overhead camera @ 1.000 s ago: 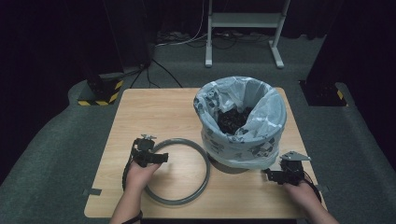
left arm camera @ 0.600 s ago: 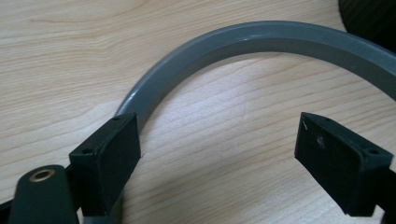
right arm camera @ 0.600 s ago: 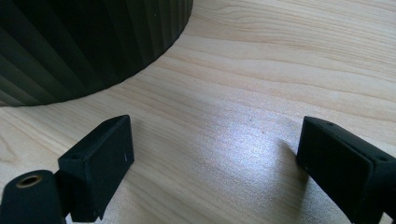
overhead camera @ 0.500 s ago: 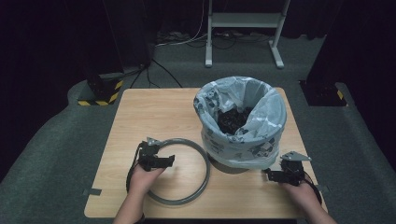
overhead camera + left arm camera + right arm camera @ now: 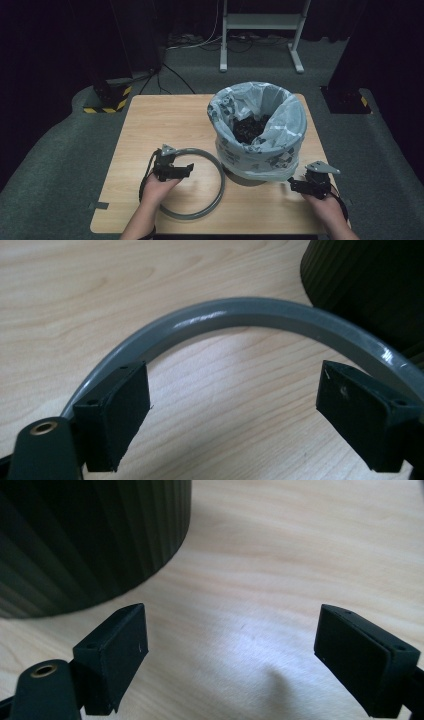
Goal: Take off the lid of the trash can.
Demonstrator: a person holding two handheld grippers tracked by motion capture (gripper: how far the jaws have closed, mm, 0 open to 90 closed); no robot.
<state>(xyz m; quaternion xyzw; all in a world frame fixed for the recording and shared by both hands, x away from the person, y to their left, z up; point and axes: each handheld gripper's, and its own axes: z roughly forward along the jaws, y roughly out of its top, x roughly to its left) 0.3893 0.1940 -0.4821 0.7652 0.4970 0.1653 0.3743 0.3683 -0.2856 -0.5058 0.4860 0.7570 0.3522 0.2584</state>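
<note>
My open left gripper (image 5: 186, 168) hovers over the grey ring (image 5: 217, 176) beside the bagged bin (image 5: 257, 131), my right gripper (image 5: 294, 184) open on the wooden table (image 5: 165, 120).

Glossy grey ring (image 5: 192, 182) at lower centre, pale wood-grain table (image 5: 165, 120), black ribbed bin (image 5: 85, 540) at upper left, pale blue-grey liner bag (image 5: 280, 125) with dark printed patches, black grippers, yellow-and-black striped base (image 5: 107, 102) at left

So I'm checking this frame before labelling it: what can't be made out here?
- Dark contents of the bin: too small and dim in the high view.
- Grey ring: cut off by the edge in the left gripper view, where the open left gripper straddles it.
- Bin's top: cut off above the right gripper.
</note>
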